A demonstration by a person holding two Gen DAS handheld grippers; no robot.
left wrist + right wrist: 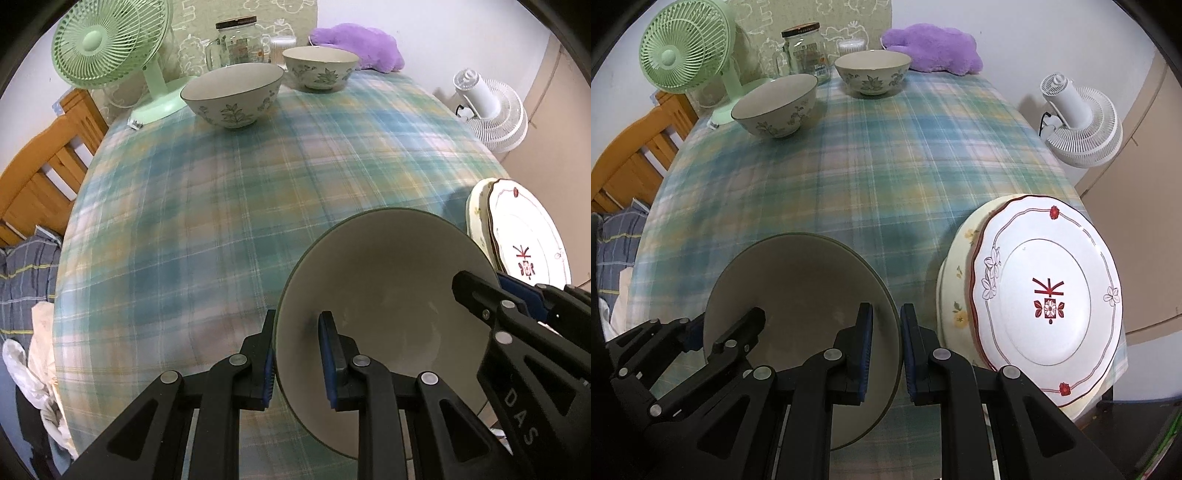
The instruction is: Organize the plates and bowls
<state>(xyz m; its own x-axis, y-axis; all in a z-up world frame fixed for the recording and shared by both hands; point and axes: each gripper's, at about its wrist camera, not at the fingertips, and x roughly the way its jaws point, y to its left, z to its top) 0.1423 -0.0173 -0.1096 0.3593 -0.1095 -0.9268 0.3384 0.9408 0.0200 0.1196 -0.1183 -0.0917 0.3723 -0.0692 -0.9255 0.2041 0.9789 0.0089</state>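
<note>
Both grippers are gripping one bowl (384, 306) by its rim, at opposite sides. The left gripper (297, 360) is pinching the left side of the rim, one of its fingers (330, 363) inside the bowl and the other outside. The right gripper (886, 356) is clamping the right side of the rim in the same way. The bowl is tilting toward the cameras; whether it is hanging just above the checked surface (221, 206) or touching it, I cannot tell.

Just to the right of the bowl, two plates are lying stacked at the near right corner: a red-patterned plate (1049, 291) on top of a yellow-flowered plate (958, 295). So the plates are probably already gathered.

The bowls are not yet gathered. A second bowl (775, 107) is standing at the far left, near the green fan (683, 48), and a third bowl (871, 74) is sitting further back, in front of the jar (805, 48). Both are well apart from the held one and from each other.

Judging by this layout, the task is roughly midway: the plates are looking done, one bowl is being handled, and stacking or grouping the three bowls is still remaining.
</note>
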